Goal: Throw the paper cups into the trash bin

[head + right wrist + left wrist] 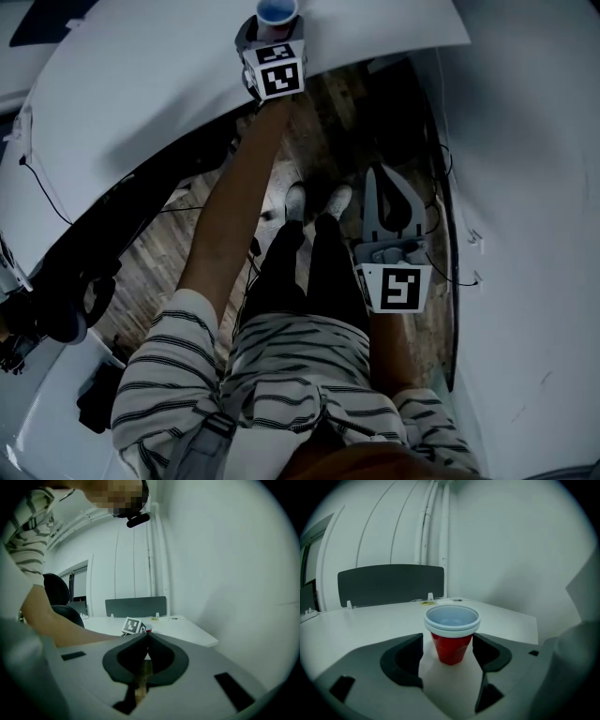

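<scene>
The left gripper (448, 645) gapes wide, the stacked paper cups (452, 625) upright between its fingers (408, 662), untouched; closing off-centre could topple them. The right gripper (146, 638) is closed on nothing.

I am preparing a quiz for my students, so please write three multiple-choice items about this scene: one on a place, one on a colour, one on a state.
1. Where does the cup stand?
A. on the white table
B. on the wooden floor
C. inside a bin

2. What colour is the cup's outer wall?
A. yellow
B. red
C. green

3. How are the jaws of the right gripper?
A. wide apart
B. shut on a cup
C. shut, with nothing between them

Answers:
1 A, its base rests on the tabletop.
2 B, the wall below the white rim is red.
3 C, the tips meet with nothing between them.
</scene>
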`<act>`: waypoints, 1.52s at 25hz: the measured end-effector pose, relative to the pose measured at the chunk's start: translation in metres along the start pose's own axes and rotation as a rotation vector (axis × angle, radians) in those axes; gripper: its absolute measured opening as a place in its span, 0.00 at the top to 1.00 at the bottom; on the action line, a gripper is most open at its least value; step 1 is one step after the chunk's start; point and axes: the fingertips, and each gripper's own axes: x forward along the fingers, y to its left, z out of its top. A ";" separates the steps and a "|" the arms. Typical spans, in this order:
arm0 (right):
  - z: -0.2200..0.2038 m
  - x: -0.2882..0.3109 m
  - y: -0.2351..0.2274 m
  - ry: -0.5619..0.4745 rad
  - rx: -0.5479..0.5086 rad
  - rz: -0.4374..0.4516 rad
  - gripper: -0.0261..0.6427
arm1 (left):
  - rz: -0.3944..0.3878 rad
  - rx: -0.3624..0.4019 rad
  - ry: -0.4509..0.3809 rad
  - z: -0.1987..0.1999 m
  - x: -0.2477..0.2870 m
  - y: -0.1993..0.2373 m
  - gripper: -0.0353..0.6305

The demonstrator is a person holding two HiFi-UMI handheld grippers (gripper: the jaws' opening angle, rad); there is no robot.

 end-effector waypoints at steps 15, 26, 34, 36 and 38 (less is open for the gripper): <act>0.004 -0.004 -0.007 0.012 0.045 -0.037 0.95 | -0.035 0.010 -0.090 0.032 -0.012 -0.015 0.51; 0.019 -0.030 -0.015 -0.019 0.017 -0.074 0.95 | -0.065 0.002 -0.151 0.071 -0.058 -0.032 0.51; 0.037 -0.051 -0.016 -0.051 0.016 -0.091 0.95 | -0.090 -0.005 -0.201 0.105 -0.103 -0.044 0.51; 0.042 -0.058 -0.016 -0.053 0.011 -0.099 0.95 | -0.105 -0.024 -0.203 0.109 -0.116 -0.049 0.51; 0.047 -0.065 -0.017 -0.059 0.010 -0.105 0.95 | -0.123 -0.051 -0.207 0.114 -0.130 -0.053 0.51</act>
